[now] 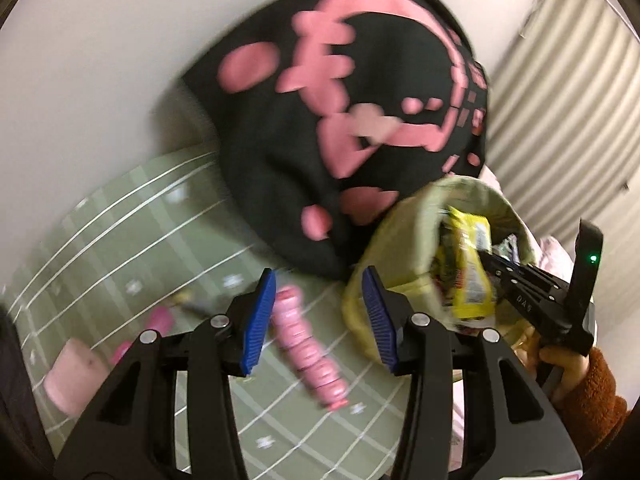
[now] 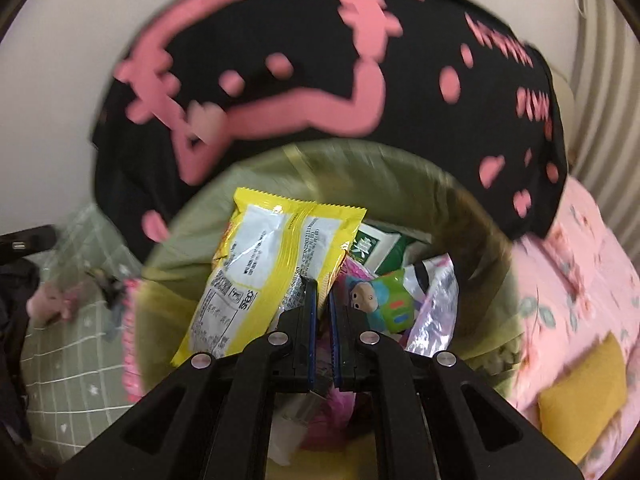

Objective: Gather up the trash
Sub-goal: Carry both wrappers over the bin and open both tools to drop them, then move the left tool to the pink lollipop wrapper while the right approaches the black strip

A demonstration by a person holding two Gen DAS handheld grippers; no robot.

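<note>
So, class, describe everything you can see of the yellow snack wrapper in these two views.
The yellow snack wrapper is a crinkly, glossy plastic packet with a serrated top seam and a white back panel of printed text and a barcode. It stands tilted inside the green-lined trash bin, leaning on the left wall, above other wrappers. The right gripper is nearly closed at its lower right edge; whether it pinches the wrapper is unclear. From the left wrist, it pokes up at the bin's mouth.
</note>
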